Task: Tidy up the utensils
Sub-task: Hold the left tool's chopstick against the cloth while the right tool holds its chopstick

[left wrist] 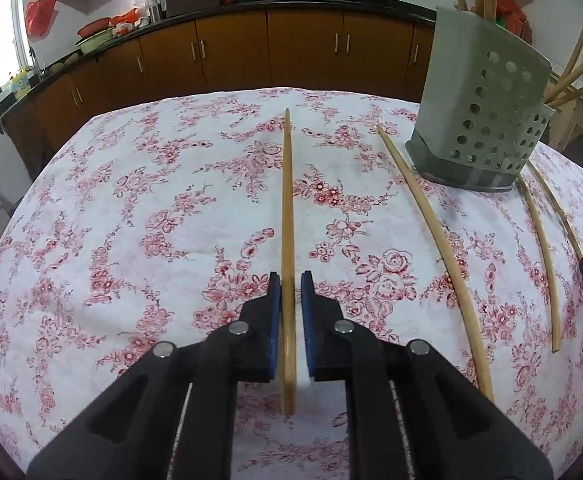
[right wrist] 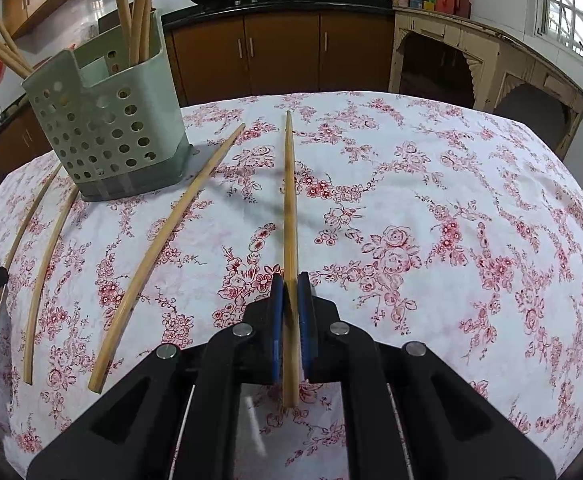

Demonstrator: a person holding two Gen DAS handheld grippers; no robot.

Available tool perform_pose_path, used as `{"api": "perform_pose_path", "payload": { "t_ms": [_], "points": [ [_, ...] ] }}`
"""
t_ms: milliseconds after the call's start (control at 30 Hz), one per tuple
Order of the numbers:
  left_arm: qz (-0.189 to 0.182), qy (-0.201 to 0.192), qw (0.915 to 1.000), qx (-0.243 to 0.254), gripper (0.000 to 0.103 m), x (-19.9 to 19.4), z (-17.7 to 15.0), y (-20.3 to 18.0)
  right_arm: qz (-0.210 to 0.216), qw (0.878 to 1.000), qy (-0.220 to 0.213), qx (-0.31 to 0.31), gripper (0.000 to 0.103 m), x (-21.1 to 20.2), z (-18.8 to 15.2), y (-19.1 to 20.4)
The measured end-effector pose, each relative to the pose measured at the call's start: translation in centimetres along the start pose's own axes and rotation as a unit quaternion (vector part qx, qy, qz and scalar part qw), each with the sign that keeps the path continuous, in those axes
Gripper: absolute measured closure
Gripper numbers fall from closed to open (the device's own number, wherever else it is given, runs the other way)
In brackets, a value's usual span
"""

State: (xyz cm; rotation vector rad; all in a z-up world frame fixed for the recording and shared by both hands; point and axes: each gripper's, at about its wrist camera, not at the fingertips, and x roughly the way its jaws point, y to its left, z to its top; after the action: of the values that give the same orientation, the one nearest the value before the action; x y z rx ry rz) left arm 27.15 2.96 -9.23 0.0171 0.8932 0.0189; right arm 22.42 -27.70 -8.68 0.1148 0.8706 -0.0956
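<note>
Holding one chopstick [right wrist: 290, 216] apiece: right gripper [right wrist: 290, 280] clamped on its stick; left gripper [left wrist: 290, 280] slightly parted around another chopstick [left wrist: 287, 216], grip uncertain; several already stand in the holder [right wrist: 107, 128] — three loose chopsticks [right wrist: 163, 256] lie beside it, unsorted.

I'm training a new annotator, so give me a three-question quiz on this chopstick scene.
1. True or false: the holder on the tablecloth is empty.
2. What do the right tongs grip? A) spoon B) chopstick C) fork
3. Fill in: in the left wrist view, the left tongs stand ____ around a second chopstick, with a gap at one pad.

Key: 1 false, chopsticks stand in it; 2 B; 3 open.
</note>
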Motion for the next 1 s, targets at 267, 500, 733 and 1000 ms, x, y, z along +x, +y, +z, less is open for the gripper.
{"api": "perform_pose_path", "payload": {
  "t_ms": [267, 500, 733, 1000],
  "points": [
    [0.002, 0.0, 1.0, 0.002, 0.089, 0.0, 0.0, -0.2, 0.003, 1.0, 0.0, 0.002, 0.095, -0.1, 0.1, -0.1],
    [0.011, 0.001, 0.9999, 0.008, 0.08, -0.1, -0.3, -0.1, 0.005, 1.0, 0.0, 0.004, 0.095, -0.5, -0.4, -0.2],
    [0.008, 0.001, 0.9998, 0.017, 0.08, -0.7, -0.9, -0.1, 0.007, 1.0, 0.0, 0.005, 0.095, -0.6, -0.6, -0.3],
    [0.005, 0.001, 0.999, 0.045, 0.095, -1.0, -1.2, -0.9, 0.017, 1.0, 0.0, 0.012, 0.095, -1.0, -0.8, -0.4]
  ]
}}
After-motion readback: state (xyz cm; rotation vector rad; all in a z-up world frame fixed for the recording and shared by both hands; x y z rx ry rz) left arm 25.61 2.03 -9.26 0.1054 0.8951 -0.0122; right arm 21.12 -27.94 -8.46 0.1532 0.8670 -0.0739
